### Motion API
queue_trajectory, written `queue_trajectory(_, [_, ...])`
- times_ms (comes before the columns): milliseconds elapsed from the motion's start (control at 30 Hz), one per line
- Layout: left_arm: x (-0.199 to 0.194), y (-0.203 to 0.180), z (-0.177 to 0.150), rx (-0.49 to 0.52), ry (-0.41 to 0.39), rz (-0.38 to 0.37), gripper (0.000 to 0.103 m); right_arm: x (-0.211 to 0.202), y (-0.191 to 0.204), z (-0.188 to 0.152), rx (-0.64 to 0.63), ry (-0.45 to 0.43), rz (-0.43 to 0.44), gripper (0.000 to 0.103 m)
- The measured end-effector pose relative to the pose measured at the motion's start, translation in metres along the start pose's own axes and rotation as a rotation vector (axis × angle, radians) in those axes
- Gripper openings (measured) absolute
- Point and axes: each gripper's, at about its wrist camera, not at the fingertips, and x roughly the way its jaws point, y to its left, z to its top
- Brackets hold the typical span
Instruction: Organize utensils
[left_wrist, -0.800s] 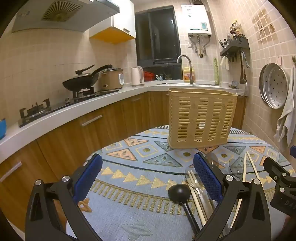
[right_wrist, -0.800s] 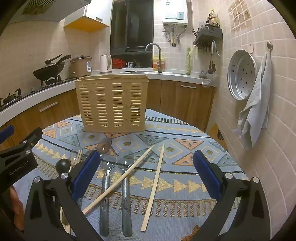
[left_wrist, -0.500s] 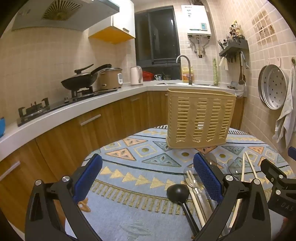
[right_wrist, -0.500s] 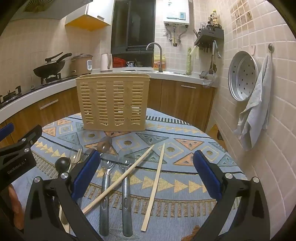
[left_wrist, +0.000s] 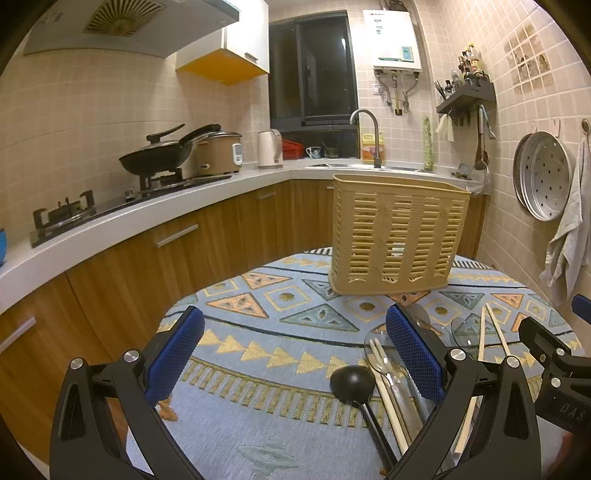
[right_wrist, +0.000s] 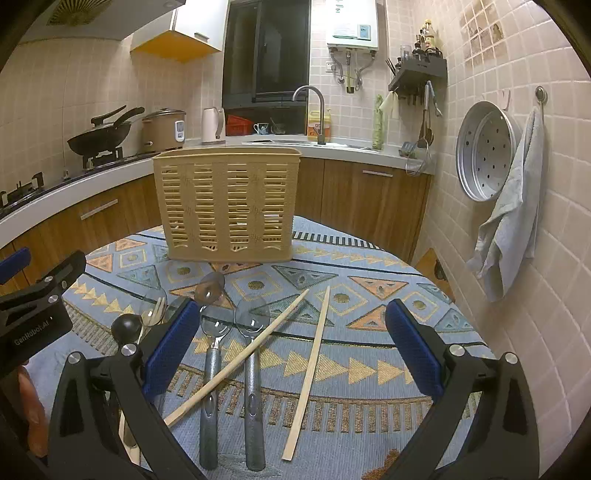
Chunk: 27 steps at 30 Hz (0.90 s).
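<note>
Since the earlier frames both tongs have barely shifted, left tongs (left_wrist: 295, 354) and right tongs (right_wrist: 291, 345) gaping wide and empty over the tabletop (right_wrist: 369, 354), so sorting looks unstarted: chopsticks (right_wrist: 312, 354) and spoons (right_wrist: 251, 373) lie between the right tongs, basket (right_wrist: 227, 203) beyond.

- Left wrist view looks forward and slightly down, left of the basket (left_wrist: 397, 236).
- Right wrist view faces the basket (right_wrist: 227, 203) squarely; both share it.

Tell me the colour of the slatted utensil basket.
Beige basket, clearest in the right wrist view.
</note>
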Motion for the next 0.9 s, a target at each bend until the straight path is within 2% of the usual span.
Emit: queue_trajectory(900, [-0.0046, -0.0012, -0.0014, -0.003, -0.005, -0.021, 0.096, -0.0044, 0.0028, -0.0002, -0.011, -0.018, -0.004, 0.096])
